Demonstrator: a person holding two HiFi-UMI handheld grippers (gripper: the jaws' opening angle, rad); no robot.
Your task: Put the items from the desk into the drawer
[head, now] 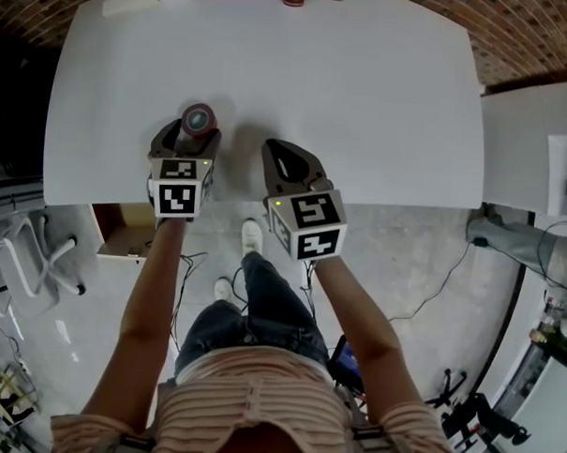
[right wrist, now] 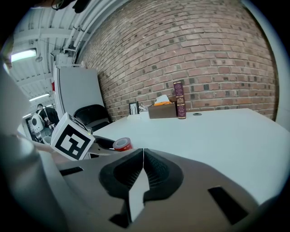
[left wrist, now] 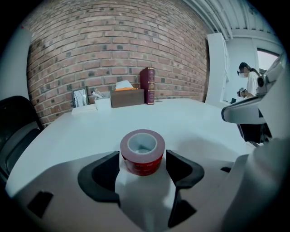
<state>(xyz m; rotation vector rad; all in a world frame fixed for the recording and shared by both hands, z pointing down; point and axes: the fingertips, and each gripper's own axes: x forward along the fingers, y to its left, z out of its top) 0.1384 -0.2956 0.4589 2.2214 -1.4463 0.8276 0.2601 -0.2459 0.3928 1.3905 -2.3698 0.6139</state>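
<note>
Seen from above, a white tabletop [head: 364, 102] fills the upper half of the frame, with the person's arms reaching up from the bottom. Left of centre, the left gripper [head: 196, 131] has its fingers closed against both sides of a red tape roll [head: 198, 119]. The roll stands upright with its white core facing up, near the tabletop's front edge. Just right of it, the right gripper [head: 273, 147] has its fingers pressed together on nothing. At lower left, below the tabletop's front edge, sits an open wooden drawer [head: 124, 231]. Far back against a brick wall [left wrist: 113, 41] stand a brown box [left wrist: 127, 97] and a dark red book [left wrist: 148, 86].
</note>
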